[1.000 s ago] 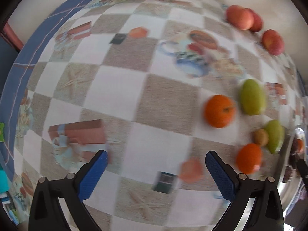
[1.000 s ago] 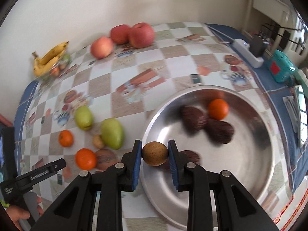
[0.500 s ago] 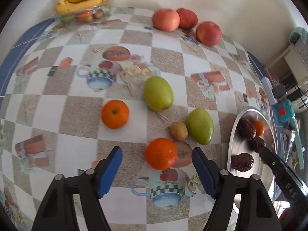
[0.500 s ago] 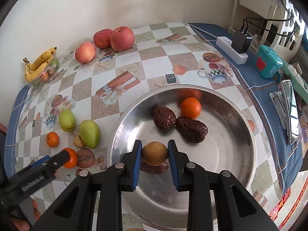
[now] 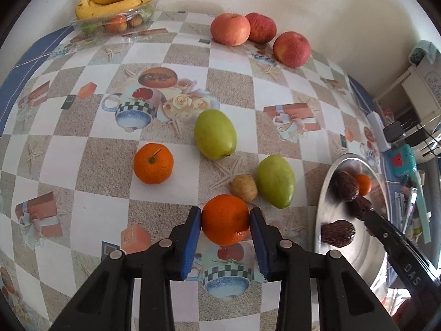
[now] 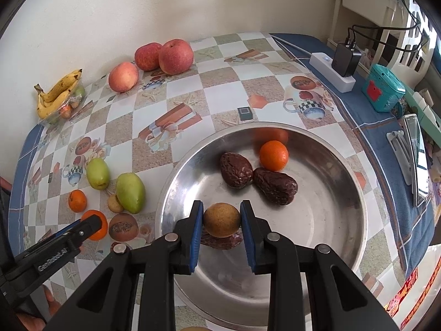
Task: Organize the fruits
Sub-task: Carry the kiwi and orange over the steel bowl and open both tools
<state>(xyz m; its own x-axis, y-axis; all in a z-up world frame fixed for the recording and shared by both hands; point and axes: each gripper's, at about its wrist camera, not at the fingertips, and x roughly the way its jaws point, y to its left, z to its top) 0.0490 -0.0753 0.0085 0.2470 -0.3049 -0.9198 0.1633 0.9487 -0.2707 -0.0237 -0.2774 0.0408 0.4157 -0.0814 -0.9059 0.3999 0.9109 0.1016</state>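
I am holding one fruit in each gripper, the orange on the table side and the brown fruit over the bowl.

My left gripper (image 5: 225,222) is clamping the orange (image 5: 225,219) at its widest middle, just above the tablecloth (image 5: 96,209); it is round, firm and a little slippery, so I am judging gentle pressure is enough. My right gripper (image 6: 221,219) is gripping the small brown fruit (image 6: 221,219) across its middle above the steel bowl (image 6: 341,193); it looks light and hard.
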